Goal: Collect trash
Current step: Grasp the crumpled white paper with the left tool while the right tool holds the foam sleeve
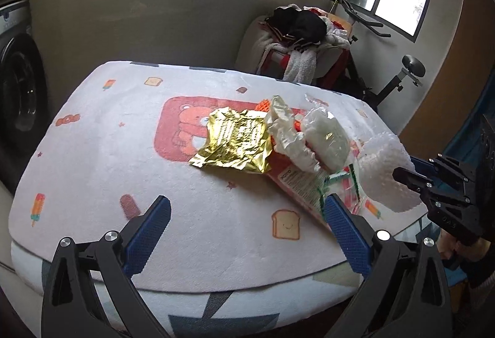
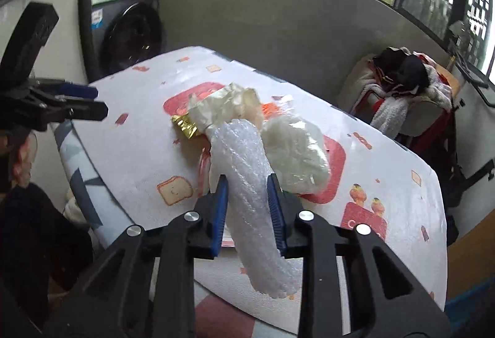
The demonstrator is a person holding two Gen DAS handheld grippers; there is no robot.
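A heap of trash lies on the table's white cartoon-print mat [image 1: 123, 152]: a crumpled gold foil wrapper [image 1: 235, 140], crinkled white paper [image 1: 287, 133], a clear bag of white stuff [image 1: 324, 136], a red printed packet [image 1: 306, 189] and a bit of orange mesh [image 1: 264, 105]. My right gripper [image 2: 247, 180] is shut on a roll of bubble wrap [image 2: 247, 158], lifted just above the mat at the heap's near right side. In the left wrist view that roll [image 1: 383, 164] hangs from the right gripper [image 1: 405, 167]. My left gripper [image 1: 247, 201] stands open over the mat's near edge, with nothing between its fingers.
A washing machine [image 2: 123, 34] stands left of the table against a grey partition. Behind the table is a chair heaped with clothes [image 1: 297, 37], with an exercise bike [image 1: 402, 71] beside it. The mat's left half [image 1: 92, 136] is bare.
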